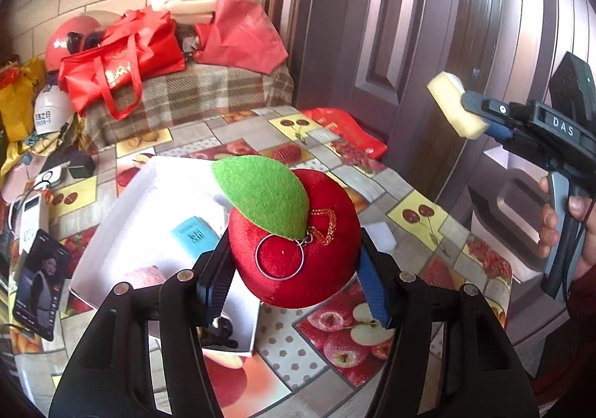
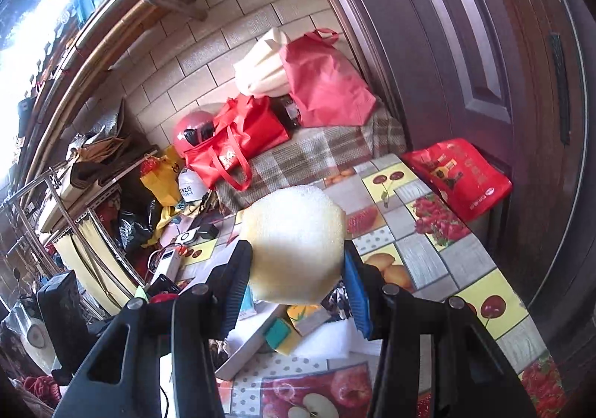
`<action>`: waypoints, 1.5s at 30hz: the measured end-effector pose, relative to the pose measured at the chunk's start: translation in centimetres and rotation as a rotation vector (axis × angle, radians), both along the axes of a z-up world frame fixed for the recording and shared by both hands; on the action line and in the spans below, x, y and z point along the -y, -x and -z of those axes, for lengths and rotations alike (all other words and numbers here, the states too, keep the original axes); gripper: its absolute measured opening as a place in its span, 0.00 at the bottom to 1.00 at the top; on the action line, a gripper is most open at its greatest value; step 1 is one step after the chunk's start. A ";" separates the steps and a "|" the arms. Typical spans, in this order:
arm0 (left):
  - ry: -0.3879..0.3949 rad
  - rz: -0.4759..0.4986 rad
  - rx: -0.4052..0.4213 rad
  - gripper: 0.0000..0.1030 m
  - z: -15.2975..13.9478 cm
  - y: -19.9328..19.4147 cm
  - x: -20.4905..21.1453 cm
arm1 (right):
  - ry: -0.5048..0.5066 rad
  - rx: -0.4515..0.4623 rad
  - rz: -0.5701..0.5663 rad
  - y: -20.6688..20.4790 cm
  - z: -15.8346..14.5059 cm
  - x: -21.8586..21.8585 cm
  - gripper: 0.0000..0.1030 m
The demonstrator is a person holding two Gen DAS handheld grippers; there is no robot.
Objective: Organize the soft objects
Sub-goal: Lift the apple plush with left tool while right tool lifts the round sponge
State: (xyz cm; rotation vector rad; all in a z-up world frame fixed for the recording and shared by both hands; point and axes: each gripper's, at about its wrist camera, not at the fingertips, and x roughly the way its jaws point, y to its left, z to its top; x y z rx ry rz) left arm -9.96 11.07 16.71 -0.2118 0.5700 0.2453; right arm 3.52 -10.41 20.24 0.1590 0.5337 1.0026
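Tongs on both sides loaded: left tongs (image 1: 294, 269) pinch plush apple (image 1: 294, 243), right tongs (image 2: 298, 287) pinch sponge (image 2: 296, 245). Both held clear above bench (image 1: 372, 336), probably for transfer into white box (image 1: 123, 217). Bench has fruit-print cloth; cluttered room, tiled wall, dark door (image 1: 465, 45) alongside.

My plush apple (image 1: 294, 243) hides the middle of the white box (image 1: 123, 217) behind it. At three o'clock, the picture's edge cuts off my right hand (image 1: 570, 228). My sponge (image 2: 296, 245) blocks the table (image 2: 428, 254) beyond; its near face is blurred.
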 end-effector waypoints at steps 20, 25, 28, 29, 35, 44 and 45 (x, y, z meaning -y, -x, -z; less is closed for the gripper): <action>-0.108 -0.356 0.133 0.59 -7.3 8.7 -6.9 | -0.090 0.150 -0.112 3.4 -6.0 -1.7 0.46; -0.108 -0.378 0.132 0.59 -7.5 9.3 -7.3 | -0.092 0.178 -0.142 3.9 -7.3 -2.7 0.46; -0.124 -0.395 0.138 0.59 -8.7 10.1 -7.9 | -0.107 0.198 -0.160 4.4 -8.3 -3.4 0.46; -0.136 -0.403 0.145 0.59 -9.4 10.4 -8.1 | -0.113 0.206 -0.167 4.5 -8.6 -3.7 0.46; -0.171 -0.441 0.218 0.59 -15.0 14.1 -9.3 | -0.156 0.247 -0.219 5.5 -10.5 -5.4 0.46; -0.198 -0.495 0.233 0.59 -16.2 16.1 -9.7 | -0.181 0.235 -0.275 5.7 -10.5 -7.9 0.46; -0.194 -0.497 0.230 0.59 -16.0 16.0 -9.8 | -0.180 0.234 -0.280 5.6 -10.5 -8.1 0.46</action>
